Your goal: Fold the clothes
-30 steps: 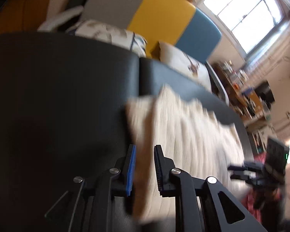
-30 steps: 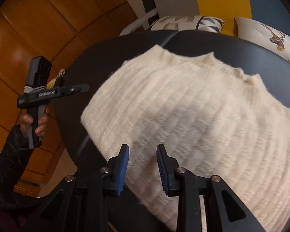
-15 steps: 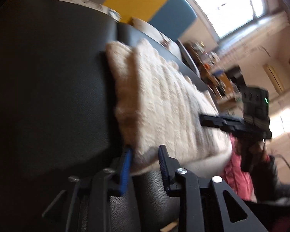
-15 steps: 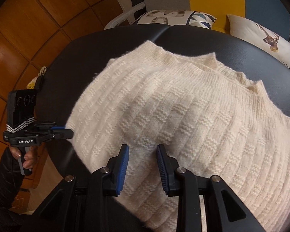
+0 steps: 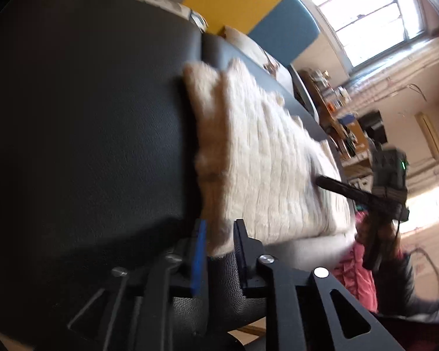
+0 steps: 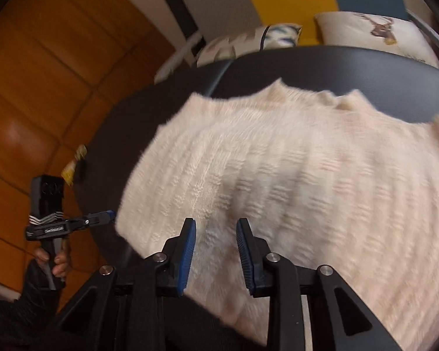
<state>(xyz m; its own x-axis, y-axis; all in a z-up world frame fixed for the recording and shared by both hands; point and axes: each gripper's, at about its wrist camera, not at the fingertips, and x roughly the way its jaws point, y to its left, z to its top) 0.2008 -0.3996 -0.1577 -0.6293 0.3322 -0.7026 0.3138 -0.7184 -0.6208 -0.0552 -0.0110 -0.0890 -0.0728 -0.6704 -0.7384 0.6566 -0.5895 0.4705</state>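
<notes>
A cream knit sweater (image 5: 278, 161) lies folded flat on a black padded surface (image 5: 102, 117). My left gripper (image 5: 218, 234) is open at the sweater's near left corner, and that corner shows in the gap between the fingers. From the right wrist view the same gripper (image 6: 109, 213) sits level with the sweater's (image 6: 278, 175) left edge, held by a person's hand (image 6: 58, 263). My right gripper (image 6: 216, 234) is open just above the sweater's front part, gripping nothing. In the left wrist view the right gripper (image 5: 320, 180) points over the sweater's right side.
Two printed pillows (image 6: 374, 29) (image 6: 243, 41) lie behind the black surface (image 6: 336, 67) against a grey, yellow and blue backrest. Wooden wall panels (image 6: 44, 73) stand on the left. A cluttered shelf (image 5: 336, 102) and a pink cloth (image 5: 363, 272) are off to the right.
My left gripper came down from beside the sweater to its left corner. My right gripper moved in over the sweater's front. The sweater stayed flat.
</notes>
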